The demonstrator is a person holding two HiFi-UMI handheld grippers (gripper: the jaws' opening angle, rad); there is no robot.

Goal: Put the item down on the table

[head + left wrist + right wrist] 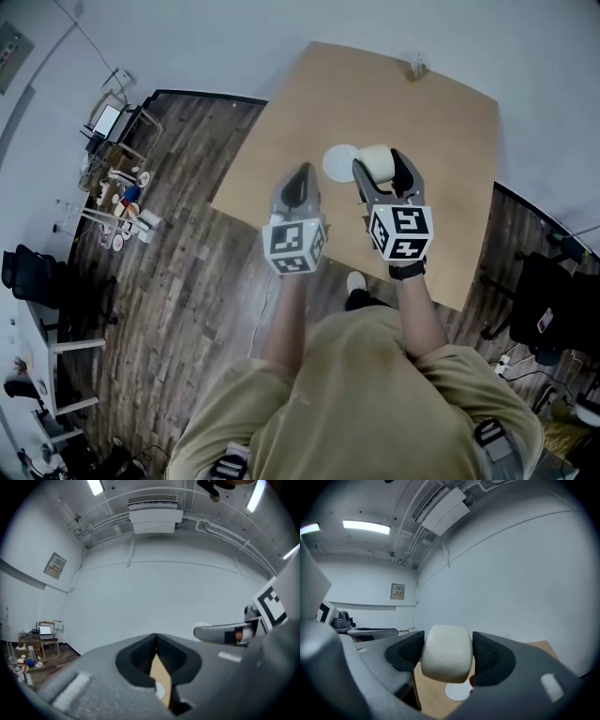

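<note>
A cream, rounded cup-like item [376,161] hangs above the tan wooden table [441,187], with my right gripper [380,165] shut on it. In the right gripper view the item [446,652] fills the gap between both black pads of the right gripper [447,657]. A white round saucer [337,162] lies on the table just left of it, and shows below the item as the saucer [457,691]. My left gripper [299,180] is shut and empty near the table's front left edge; its tips touch in the left gripper [157,641] view.
A small object [416,67] stands at the table's far edge. A rack with a laptop and small items [117,183] is on the wood floor to the left. A dark chair [546,309] is at the right. The person's shoe [356,282] is near the table's front edge.
</note>
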